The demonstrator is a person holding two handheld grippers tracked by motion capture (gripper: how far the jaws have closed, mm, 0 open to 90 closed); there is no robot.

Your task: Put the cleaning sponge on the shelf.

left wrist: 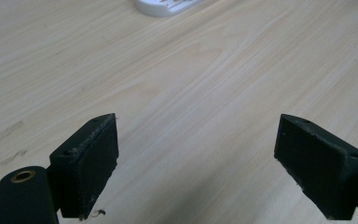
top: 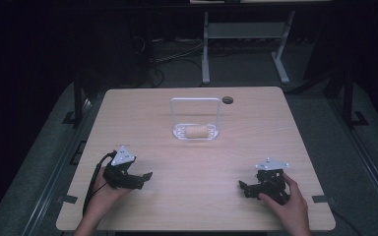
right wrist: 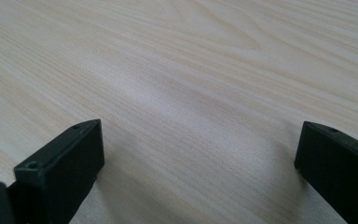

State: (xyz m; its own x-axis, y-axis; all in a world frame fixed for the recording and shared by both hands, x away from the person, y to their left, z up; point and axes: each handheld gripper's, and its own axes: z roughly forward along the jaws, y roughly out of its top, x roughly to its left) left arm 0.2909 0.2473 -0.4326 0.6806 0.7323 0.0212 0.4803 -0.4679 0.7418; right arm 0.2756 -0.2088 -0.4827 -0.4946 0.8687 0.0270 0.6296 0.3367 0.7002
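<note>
A small white rack [top: 196, 116] with a tall wire handle stands on the far middle of the wooden table [top: 187, 162]. A tan cylinder, like a bread roll [top: 197, 132], lies in its base. My left gripper [top: 145, 178] rests near the front left, held by a hand, its jaws wide open over bare wood [left wrist: 198, 154]. The rack's white edge [left wrist: 165, 7] shows at the top of the left gripper view. My right gripper [top: 242, 186] sits at the front right, also open, with nothing between its jaws [right wrist: 200, 158].
A round cable hole [top: 227, 100] sits near the table's far edge. Beyond the table a white desk frame [top: 246, 44] and cables [top: 172, 56] lie on a dark floor. Bare wood spans the space between the two grippers.
</note>
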